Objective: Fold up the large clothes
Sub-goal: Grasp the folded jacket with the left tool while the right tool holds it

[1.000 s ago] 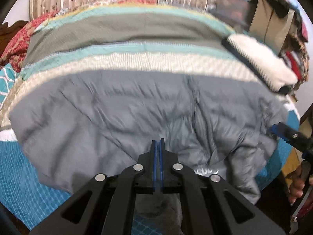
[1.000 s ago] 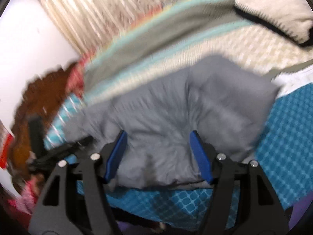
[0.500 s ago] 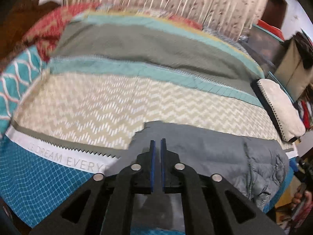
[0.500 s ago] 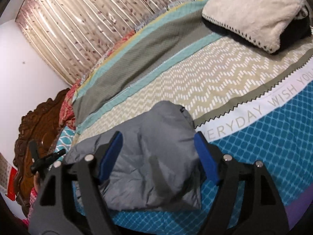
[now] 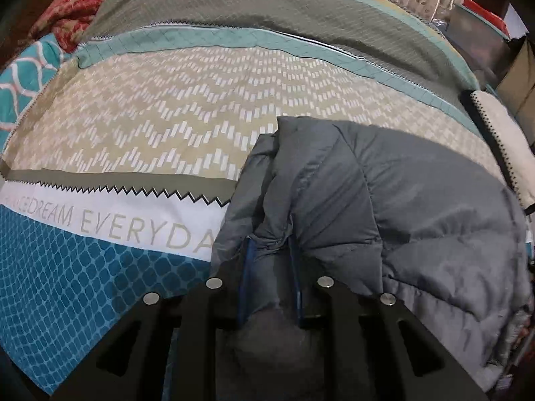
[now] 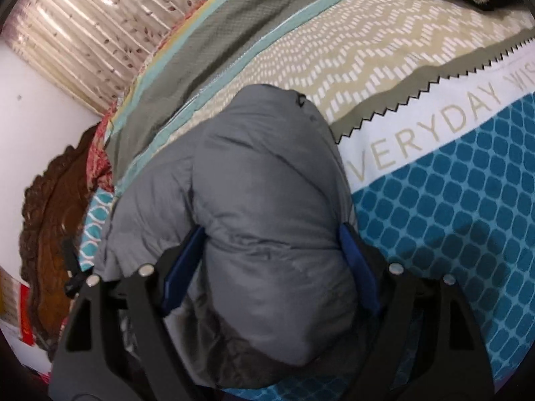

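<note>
So the grey puffer jacket [image 5: 401, 207] was lying bunched up on the bedspread [image 5: 167, 127], near the front edge of the bed. In the left wrist view it sat on the right half of the picture, covering the end of the "DREAM EVERYDAY" lettering [image 5: 110, 224]. Left of it there was just bedspread: the teal honeycomb band down front, the white text strip, then the beige zigzag band and the grey and teal stripes further back. A red patterned cloth [image 5: 73, 10] was heaped at the far left corner.

The left gripper [image 5: 269, 250] had a gathered ridge of jacket fabric sitting between its 2 blue pads. The jaws had just been opening, standing partly apart, and I honestly couldn't tell if the pads were pressing the cloth or only sitting beside it. Over at the far right edge a fluffy white folded item [image 5: 508, 147] lay on the bed.

In the right wrist view, a carved wooden headboard [image 6: 57, 220] was on the left, with a pleated curtain [image 6: 83, 33] above it. The right gripper [image 6: 272, 244] straddled a fat folded bulge of the jacket, jaws spread wide and just been opening too. The bulge filled the gap between them, but a firm squeeze wasn't obvious. Right of that, more teal honeycomb.
</note>
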`<state>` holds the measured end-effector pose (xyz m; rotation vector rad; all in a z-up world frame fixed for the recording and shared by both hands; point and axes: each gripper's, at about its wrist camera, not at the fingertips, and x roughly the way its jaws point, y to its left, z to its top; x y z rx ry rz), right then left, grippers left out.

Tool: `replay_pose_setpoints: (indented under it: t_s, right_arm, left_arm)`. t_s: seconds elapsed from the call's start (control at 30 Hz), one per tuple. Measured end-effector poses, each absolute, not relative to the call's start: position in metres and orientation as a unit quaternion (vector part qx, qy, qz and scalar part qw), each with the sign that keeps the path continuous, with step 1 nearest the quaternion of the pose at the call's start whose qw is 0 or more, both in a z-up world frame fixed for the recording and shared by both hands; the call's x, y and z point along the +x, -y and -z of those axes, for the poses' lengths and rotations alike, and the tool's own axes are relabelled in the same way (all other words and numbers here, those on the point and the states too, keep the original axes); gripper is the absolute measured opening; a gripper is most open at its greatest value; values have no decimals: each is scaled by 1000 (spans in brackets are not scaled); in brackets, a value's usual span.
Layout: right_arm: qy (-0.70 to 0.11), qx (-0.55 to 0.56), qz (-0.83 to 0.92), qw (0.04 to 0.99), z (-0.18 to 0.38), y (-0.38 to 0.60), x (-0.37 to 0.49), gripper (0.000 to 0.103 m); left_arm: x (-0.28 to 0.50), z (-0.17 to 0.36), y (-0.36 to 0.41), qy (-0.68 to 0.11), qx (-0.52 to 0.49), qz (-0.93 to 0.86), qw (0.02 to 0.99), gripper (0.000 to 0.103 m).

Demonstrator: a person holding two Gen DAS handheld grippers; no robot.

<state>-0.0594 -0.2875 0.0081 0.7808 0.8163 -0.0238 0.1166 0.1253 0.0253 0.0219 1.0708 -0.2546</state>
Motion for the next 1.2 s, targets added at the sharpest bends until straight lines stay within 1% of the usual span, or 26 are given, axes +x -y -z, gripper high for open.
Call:
replay_pose_setpoints:
  t_s: [0.27, 0.5, 0.67, 0.73, 0.93, 1.2]
  right_arm:
    - [-382, 383, 10, 841, -4, 291, -65, 78]
    - [-376, 382, 15, 844, -4, 294, -71, 78]
    - [-375, 381, 18, 845, -4, 293, -71, 78]
    - [-373, 380, 20, 846, -4, 289, -72, 78]
    - [-372, 380, 21, 847, -3, 287, -73, 78]
    - [-371, 380, 21, 847, -3, 288, -73, 78]
  left_arm:
    - [101, -39, -115, -475, 58, 81, 874, 56]
    - [94, -41, -114, -462, 82, 51, 881, 64]
    - [95, -40, -117, -463, 78, 44, 882, 69]
    - [95, -40, -117, -462, 81, 40, 883, 74]
    - [95, -38, -121, -461, 77, 32, 883, 82]
    - [94, -38, -120, -459, 86, 28, 884, 84]
